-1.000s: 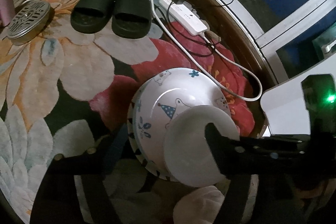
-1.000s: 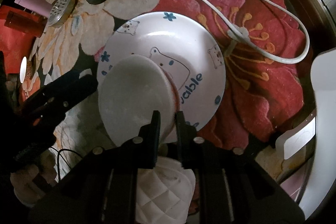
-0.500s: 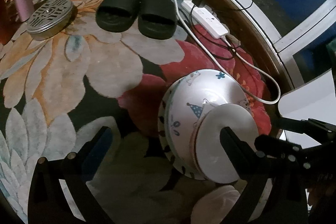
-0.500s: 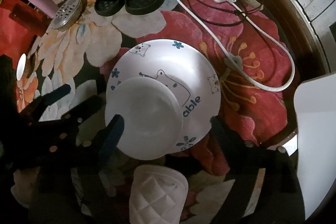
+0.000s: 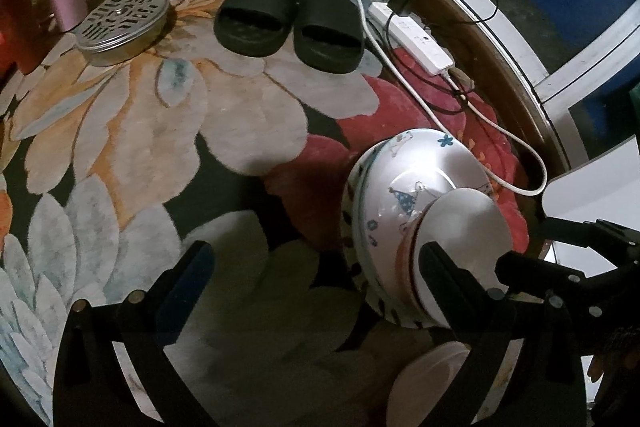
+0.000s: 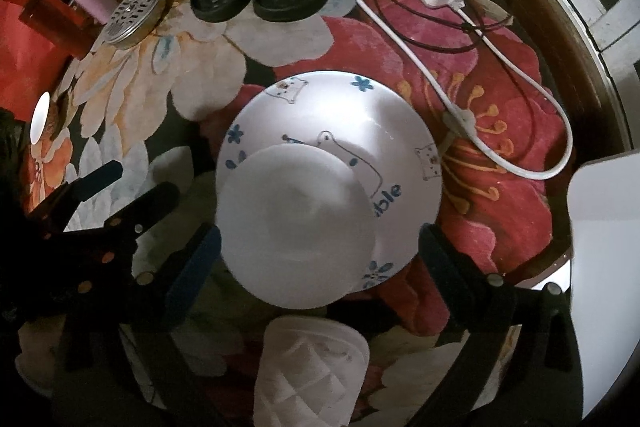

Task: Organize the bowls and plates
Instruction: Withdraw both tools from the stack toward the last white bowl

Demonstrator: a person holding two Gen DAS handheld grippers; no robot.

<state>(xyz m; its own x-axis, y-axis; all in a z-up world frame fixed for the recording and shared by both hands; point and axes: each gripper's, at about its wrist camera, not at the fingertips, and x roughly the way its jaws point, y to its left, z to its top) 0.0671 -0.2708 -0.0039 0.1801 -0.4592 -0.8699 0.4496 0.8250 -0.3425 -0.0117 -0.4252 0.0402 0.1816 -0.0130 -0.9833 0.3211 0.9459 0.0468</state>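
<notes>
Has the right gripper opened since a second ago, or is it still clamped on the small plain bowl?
Yes. The right gripper has just been opening; it now straddles the small plain bowl, pads off, stacked on the bear-print bowl.

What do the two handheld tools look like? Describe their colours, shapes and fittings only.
Both are black. The left tool has two long, straight fingers with blue pads on their inner faces, on angular arms dotted with small round metal bolts. The right tool is built the same: a blue pad shows on one finger and silver bolts on the arms. No cables or sleeves are visible.
</notes>
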